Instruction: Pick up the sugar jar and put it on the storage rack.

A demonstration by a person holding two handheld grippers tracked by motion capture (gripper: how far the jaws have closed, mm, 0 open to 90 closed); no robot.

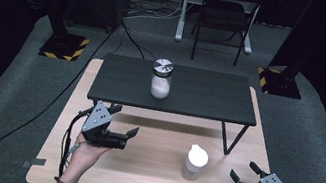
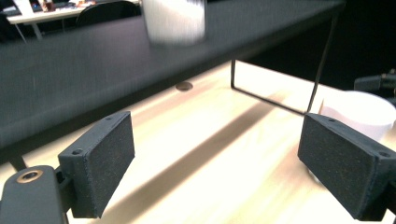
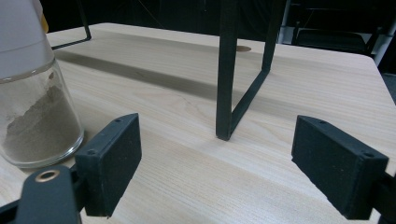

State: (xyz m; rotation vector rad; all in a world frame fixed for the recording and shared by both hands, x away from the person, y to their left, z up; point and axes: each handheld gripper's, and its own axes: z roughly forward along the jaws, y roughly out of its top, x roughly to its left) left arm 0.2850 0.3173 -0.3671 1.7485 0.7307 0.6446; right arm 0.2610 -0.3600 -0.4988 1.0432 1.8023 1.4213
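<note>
A glass jar with a silver lid (image 1: pixel 161 78) stands on the black raised shelf (image 1: pixel 210 97); it holds white powder and is blurred in the left gripper view (image 2: pixel 173 21). A second jar with a white lid (image 1: pixel 195 162) stands on the wooden table (image 1: pixel 146 175), between the two grippers. My left gripper (image 1: pixel 124 120) hovers open at the shelf's front left, its jaws (image 2: pixel 219 154) wide with nothing between them. My right gripper (image 1: pixel 244 171) is open near the table's right front corner. In the right gripper view the white-lidded jar (image 3: pixel 32 107) stands just left of its empty jaws (image 3: pixel 217 158).
The shelf's thin black leg frame (image 3: pixel 226 70) stands just ahead of the right gripper. Behind the table are a chair (image 1: pixel 222 18), a desk leg (image 1: pixel 183 14) and two dark stands with striped bases (image 1: pixel 63 46). A cable (image 1: pixel 41 110) runs across the floor at left.
</note>
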